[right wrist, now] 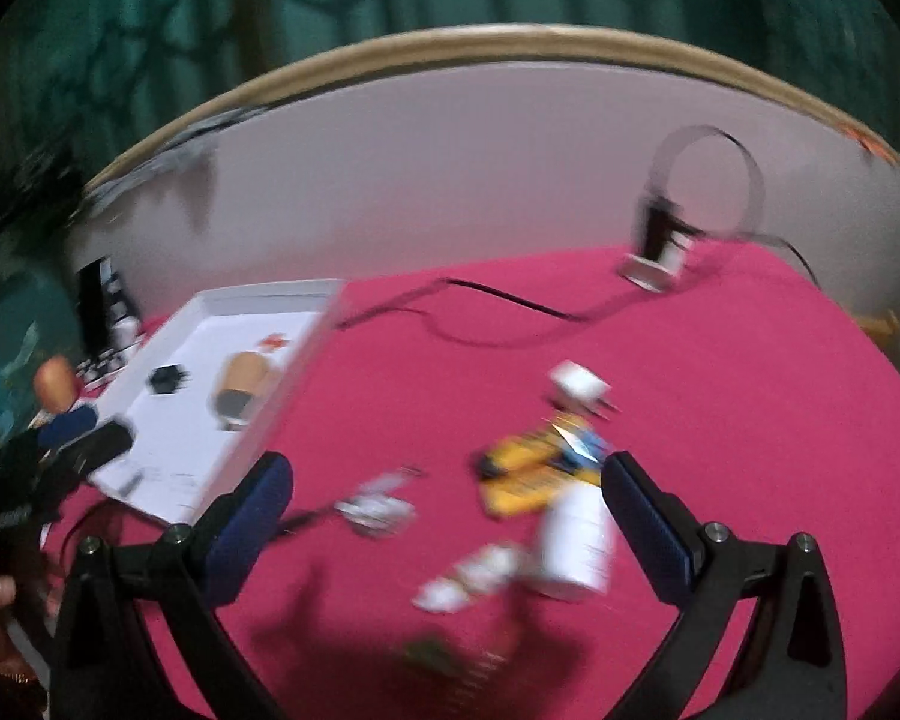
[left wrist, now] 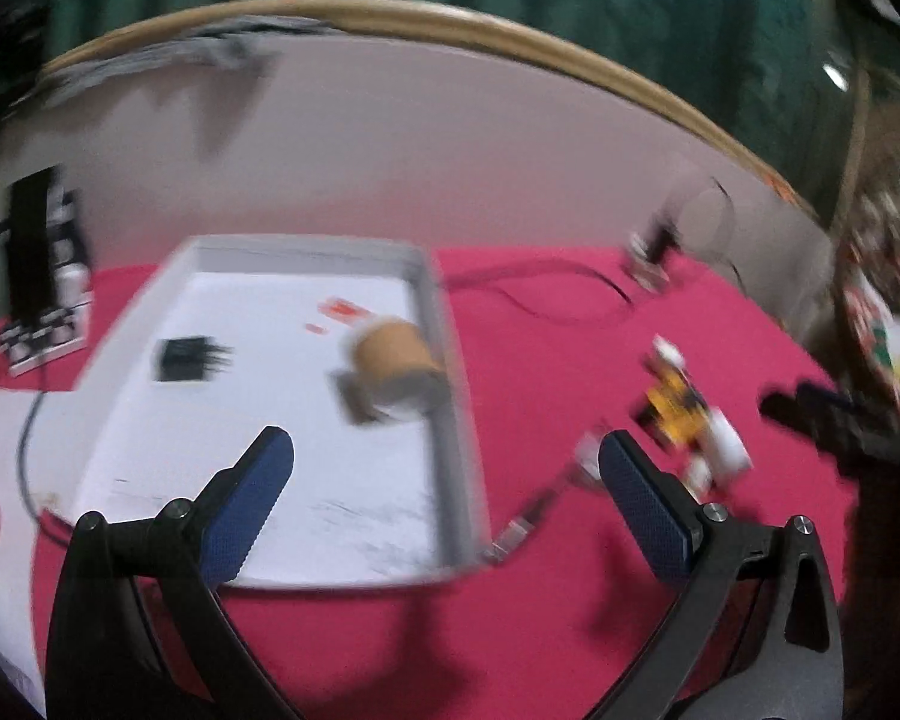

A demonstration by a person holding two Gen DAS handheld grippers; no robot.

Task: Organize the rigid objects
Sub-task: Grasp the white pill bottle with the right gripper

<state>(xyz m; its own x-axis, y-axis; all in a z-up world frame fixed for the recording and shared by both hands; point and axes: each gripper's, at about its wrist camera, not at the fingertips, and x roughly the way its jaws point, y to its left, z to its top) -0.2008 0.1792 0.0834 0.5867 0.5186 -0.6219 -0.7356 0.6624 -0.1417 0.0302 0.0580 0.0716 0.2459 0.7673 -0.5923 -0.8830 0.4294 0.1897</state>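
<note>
A pink cloth (right wrist: 720, 396) covers the table. The white tray (left wrist: 450, 396) on it holds a tan cylinder (left wrist: 393, 363) and a small black part (left wrist: 183, 358). Both views are blurred. The left gripper (left wrist: 444, 483) and the right gripper (right wrist: 447, 495) both gape empty. Only the right wrist view shows the white charger plug (right wrist: 579, 387) beyond the yellow board (right wrist: 531, 471).

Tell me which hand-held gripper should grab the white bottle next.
Right, probably. The right hand-held gripper is open with the white bottle lying between its fingers; the left hand-held gripper hangs over the white tray.
</note>
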